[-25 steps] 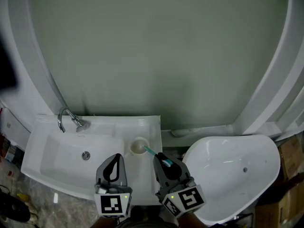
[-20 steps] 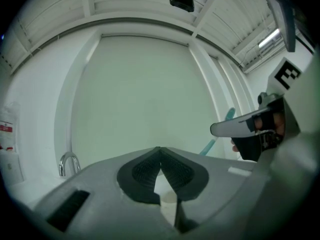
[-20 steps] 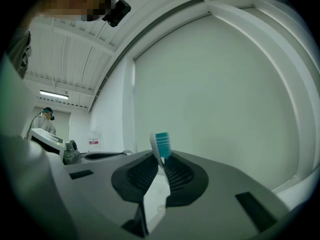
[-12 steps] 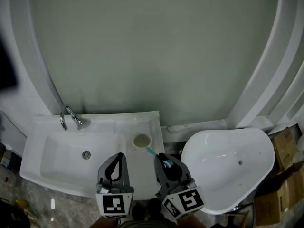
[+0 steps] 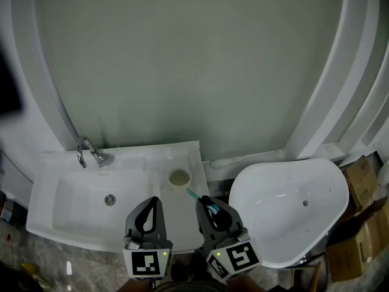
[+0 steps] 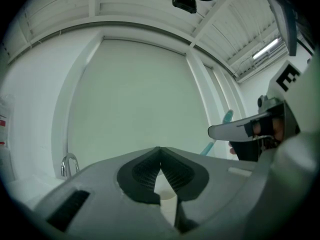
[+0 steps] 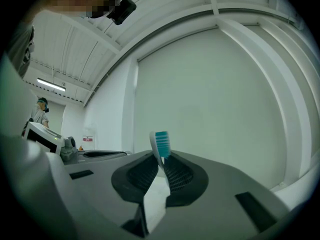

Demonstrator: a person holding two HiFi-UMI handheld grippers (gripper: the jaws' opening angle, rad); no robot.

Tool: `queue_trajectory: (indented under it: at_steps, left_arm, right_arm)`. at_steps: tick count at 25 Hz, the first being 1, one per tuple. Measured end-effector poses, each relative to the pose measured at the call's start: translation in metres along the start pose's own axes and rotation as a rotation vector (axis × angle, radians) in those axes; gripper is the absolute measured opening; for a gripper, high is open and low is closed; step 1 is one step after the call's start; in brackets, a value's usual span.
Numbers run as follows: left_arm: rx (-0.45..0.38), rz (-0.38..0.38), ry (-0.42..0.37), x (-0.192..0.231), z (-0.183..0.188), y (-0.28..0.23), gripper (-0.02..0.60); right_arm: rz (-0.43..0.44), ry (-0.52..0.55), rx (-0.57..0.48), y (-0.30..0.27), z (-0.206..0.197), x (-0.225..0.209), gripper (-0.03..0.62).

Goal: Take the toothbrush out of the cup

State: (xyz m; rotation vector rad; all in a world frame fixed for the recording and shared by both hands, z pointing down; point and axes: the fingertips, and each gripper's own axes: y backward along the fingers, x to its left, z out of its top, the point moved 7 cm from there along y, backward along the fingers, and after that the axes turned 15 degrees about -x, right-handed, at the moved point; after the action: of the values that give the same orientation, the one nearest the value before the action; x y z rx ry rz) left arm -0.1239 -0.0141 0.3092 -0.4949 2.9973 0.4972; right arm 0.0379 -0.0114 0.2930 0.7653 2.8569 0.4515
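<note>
Both tools point level, side by side, bottom centre. R tool (image 5: 208,202) grasps a teal-bristled white plastic toothbrush (image 7: 161,145), outside and just below the small round beige cup (image 5: 179,177) on the white ceramic sink (image 5: 67,194). L tool (image 5: 151,203) clenched, empty. Chrome tap (image 5: 85,150) upper left; white oval tub (image 5: 281,193) right.

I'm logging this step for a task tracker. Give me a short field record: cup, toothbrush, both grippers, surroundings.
right gripper: shut on the toothbrush
left gripper: shut, nothing between its jaws
toothbrush: out of the cup, bristle head sticking out past the jaws
cup: upright on the sink's right ledge, looks empty
sink: white, faucet at its back left
tub: white, right of the sink
</note>
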Motion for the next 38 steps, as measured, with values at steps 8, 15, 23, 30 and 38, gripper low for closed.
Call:
queue_trajectory:
  at_steps: [8, 15, 23, 30, 38]
  left_arm:
    - [-0.011, -0.015, -0.007, 0.0, 0.003, 0.003, 0.015]
    - [-0.013, -0.011, 0.008, 0.006, 0.002, 0.002, 0.015]
    - [-0.013, -0.016, 0.008, 0.01, 0.001, 0.001, 0.015]
    - [-0.013, -0.016, 0.011, 0.009, 0.0, 0.003, 0.015]
    - [-0.009, -0.018, 0.017, 0.003, -0.002, 0.002, 0.015]
  right_arm:
    - [0.003, 0.019, -0.002, 0.002, 0.004, 0.005, 0.04]
    - [0.006, 0.045, -0.003, -0.003, 0.003, 0.011, 0.038]
    - [0.005, 0.045, -0.003, -0.005, 0.002, 0.013, 0.037]
    - [0.001, 0.044, -0.003, -0.003, 0.001, 0.013, 0.037]
    - [-0.004, 0.045, 0.0, 0.001, 0.001, 0.01, 0.037]
